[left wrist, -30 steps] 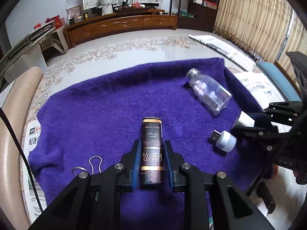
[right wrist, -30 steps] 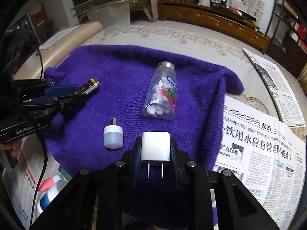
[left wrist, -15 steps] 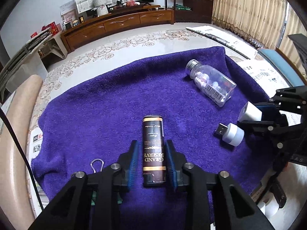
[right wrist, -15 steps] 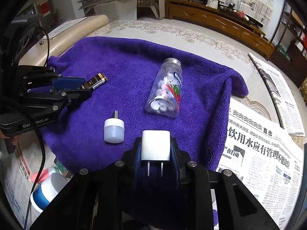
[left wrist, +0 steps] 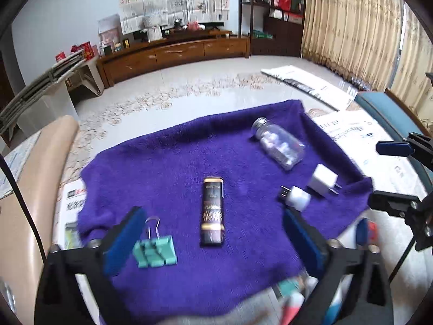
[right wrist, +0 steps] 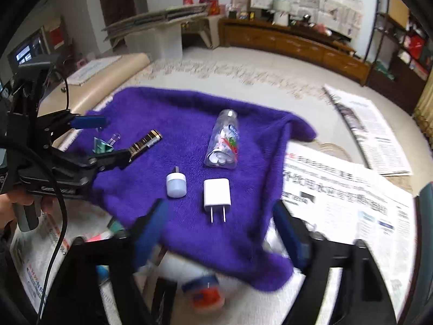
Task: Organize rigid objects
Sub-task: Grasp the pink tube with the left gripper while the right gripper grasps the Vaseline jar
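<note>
A purple towel (left wrist: 167, 162) carries the objects. A dark brown tube (left wrist: 213, 211) lies on it, free between the widely parted fingers of my left gripper (left wrist: 213, 212), whose jaws are opening and touch nothing. Teal binder clips (left wrist: 154, 252) sit by its left finger. My right gripper (right wrist: 220, 205) hangs over a white charger plug (right wrist: 217, 192), its jaws opening too, pads clear of the plug. A small white USB light (right wrist: 176, 184) lies left of the plug. A clear pill bottle (right wrist: 224, 143) lies on its side farther back.
Newspapers (right wrist: 343, 189) cover the floor right of the towel. A beige cushion (left wrist: 32, 189) runs along the left and a blue seat (left wrist: 384, 111) stands at the right. Small bottles and tubes (right wrist: 203, 292) lie under the towel's near edge. A hand (right wrist: 10, 203) holds the left gripper.
Both grippers have let go and drawn up and back. The tube and the charger plug now lie loose on the towel. The teal binder clips have come into the left wrist view.
</note>
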`<act>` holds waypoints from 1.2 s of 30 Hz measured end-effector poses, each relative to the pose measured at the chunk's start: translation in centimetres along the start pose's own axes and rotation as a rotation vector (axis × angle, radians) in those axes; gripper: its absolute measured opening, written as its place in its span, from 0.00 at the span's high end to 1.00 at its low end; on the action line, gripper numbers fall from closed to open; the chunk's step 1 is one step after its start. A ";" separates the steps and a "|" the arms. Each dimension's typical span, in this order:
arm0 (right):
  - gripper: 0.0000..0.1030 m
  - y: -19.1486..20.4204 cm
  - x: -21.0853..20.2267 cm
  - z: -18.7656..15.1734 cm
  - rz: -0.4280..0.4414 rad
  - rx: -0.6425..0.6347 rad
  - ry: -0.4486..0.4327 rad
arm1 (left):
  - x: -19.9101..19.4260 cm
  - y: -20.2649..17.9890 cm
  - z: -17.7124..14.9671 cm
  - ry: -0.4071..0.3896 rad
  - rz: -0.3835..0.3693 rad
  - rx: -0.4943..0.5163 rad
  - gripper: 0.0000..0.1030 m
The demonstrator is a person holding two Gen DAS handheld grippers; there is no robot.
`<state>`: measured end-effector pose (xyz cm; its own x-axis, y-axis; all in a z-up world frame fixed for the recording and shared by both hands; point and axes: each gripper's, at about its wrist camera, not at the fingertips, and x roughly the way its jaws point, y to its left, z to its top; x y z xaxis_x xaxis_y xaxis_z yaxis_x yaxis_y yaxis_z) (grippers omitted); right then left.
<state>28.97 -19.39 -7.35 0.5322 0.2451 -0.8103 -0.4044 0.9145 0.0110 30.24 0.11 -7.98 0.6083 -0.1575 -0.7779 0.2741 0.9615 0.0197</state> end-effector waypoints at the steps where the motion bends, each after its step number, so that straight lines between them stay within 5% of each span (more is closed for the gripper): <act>1: 0.06 0.1 -0.9 -0.5 -0.011 0.010 -0.013 | -0.7 0.0 -0.3 0.003 -0.015 -0.011 0.00; 5: 0.00 0.2 -3.1 -2.7 -0.024 0.059 -0.001 | -3.3 0.1 -3.1 0.034 -0.076 -0.058 0.00; 13: 0.00 -0.1 -5.9 -8.6 -0.018 0.176 -0.025 | -4.1 -0.3 -9.3 0.091 -0.072 -0.044 0.00; 22: 0.00 -1.6 -5.4 -12.0 -0.019 0.265 -0.025 | -2.8 -3.5 -11.3 0.063 -0.062 0.105 0.03; 30: 0.00 -2.6 -4.4 -12.6 -0.010 0.308 -0.004 | -1.7 -4.6 -11.2 0.041 -0.107 0.134 0.35; 36: 0.01 -2.6 -4.0 -12.6 -0.019 0.278 -0.001 | -2.2 -5.0 -11.3 0.015 -0.147 0.150 0.76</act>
<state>18.56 -26.76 -11.51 0.5390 0.2270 -0.8111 -0.1743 0.9722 0.1562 19.16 -1.79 -13.47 0.5425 -0.2889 -0.7888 0.4677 0.8839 -0.0021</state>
